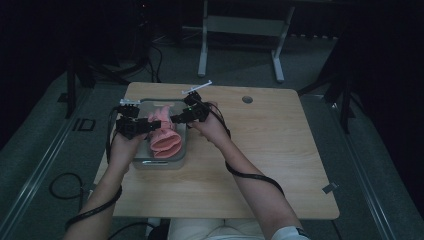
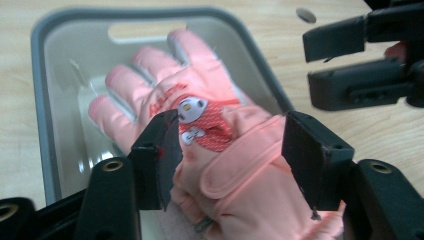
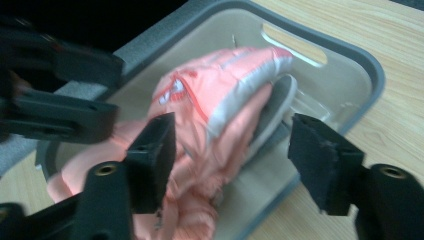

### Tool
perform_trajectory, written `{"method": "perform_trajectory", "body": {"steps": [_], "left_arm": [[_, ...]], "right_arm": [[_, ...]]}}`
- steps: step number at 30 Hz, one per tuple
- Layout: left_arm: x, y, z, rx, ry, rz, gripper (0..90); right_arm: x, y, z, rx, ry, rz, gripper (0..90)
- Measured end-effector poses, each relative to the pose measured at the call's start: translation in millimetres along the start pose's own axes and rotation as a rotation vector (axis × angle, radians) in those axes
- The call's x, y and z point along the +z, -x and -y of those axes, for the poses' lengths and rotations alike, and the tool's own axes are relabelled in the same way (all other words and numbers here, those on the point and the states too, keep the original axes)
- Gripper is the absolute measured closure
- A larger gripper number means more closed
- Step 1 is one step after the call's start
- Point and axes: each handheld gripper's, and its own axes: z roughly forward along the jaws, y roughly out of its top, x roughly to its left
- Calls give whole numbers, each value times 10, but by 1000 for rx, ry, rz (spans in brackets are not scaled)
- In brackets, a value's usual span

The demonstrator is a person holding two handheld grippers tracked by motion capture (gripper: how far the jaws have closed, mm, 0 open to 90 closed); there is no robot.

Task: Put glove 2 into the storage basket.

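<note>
A pink glove [image 1: 165,134] lies in a grey bin [image 1: 161,163] on the left part of a wooden table [image 1: 270,150], its cuff toward the person and its fingers pointing away. In the left gripper view the glove [image 2: 210,135] rests back up, showing a small white figure and a red patch near the wrist strap, and it covers much of the bin [image 2: 40,90] floor. The left gripper [image 1: 142,126] hangs over the bin's left side; its 2 jaws stand about half open around the cuff, the left pad at the glove's edge, the right pad clear of it, so nothing is gripped. The right gripper [image 1: 181,116] hangs over the bin's right side, facing the left one. In the right gripper view its jaws are spread wide with the glove [image 3: 220,100] lying between them and neither pad pressing on it; the bin [image 3: 370,75] rim curves behind.
</note>
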Motion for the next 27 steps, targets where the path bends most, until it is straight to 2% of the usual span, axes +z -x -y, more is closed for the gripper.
{"method": "perform_trajectory", "body": {"steps": [1, 2, 3, 4, 5, 7, 8, 10, 12, 13, 17, 19, 20, 21, 23, 25, 27], "left_arm": [[-26, 30, 9, -1, 14, 18, 354], [-26, 30, 9, -1, 14, 18, 325], [-62, 79, 43, 13, 31, 75, 311], [-62, 79, 43, 13, 31, 75, 249], [-67, 108, 63, 33, 27, 88, 249], [-81, 148, 112, 40, 41, 97, 216], [-74, 189, 152, 59, 37, 100, 138], [-63, 246, 188, 85, 36, 86, 129], [-55, 306, 218, 110, 39, 87, 47], [-57, 337, 233, 127, 42, 84, 19], [-80, 424, 291, 158, 88, 83, 12], [-88, 448, 298, 164, 88, 91, 12], [-109, 508, 318, 190, 100, 70, 12], [-109, 508, 318, 190, 100, 70, 13], [-138, 619, 343, 219, 101, 84, 12], [-155, 713, 359, 256, 102, 67, 13], [-164, 753, 367, 266, 106, 70, 13]], "right_arm": [[-19, 11, 23, -9, -4, -10, 281], [-35, 23, 47, -14, -3, -25, 262], [-57, 32, 70, -17, -3, -35, 244], [-78, 38, 95, -21, 3, -41, 222], [-78, 38, 95, -21, 3, -41, 222], [-122, 45, 147, -33, 11, -54, 200], [-164, 54, 199, -36, 24, -55, 197], [-197, 58, 251, -33, 33, -62, 195], [-226, 55, 309, -50, 38, -56, 176], [-241, 59, 337, -48, 42, -67, 169], [-318, 97, 433, -54, 62, -52, 166], [-340, 108, 452, -56, 68, -49, 166], [-364, 110, 470, -57, 72, -45, 166], [-403, 110, 501, -64, 79, -44, 158], [-445, 112, 539, -73, 84, -31, 159], [-475, 123, 577, -75, 80, -27, 159], [-497, 142, 615, -76, 80, -22, 160]]}}
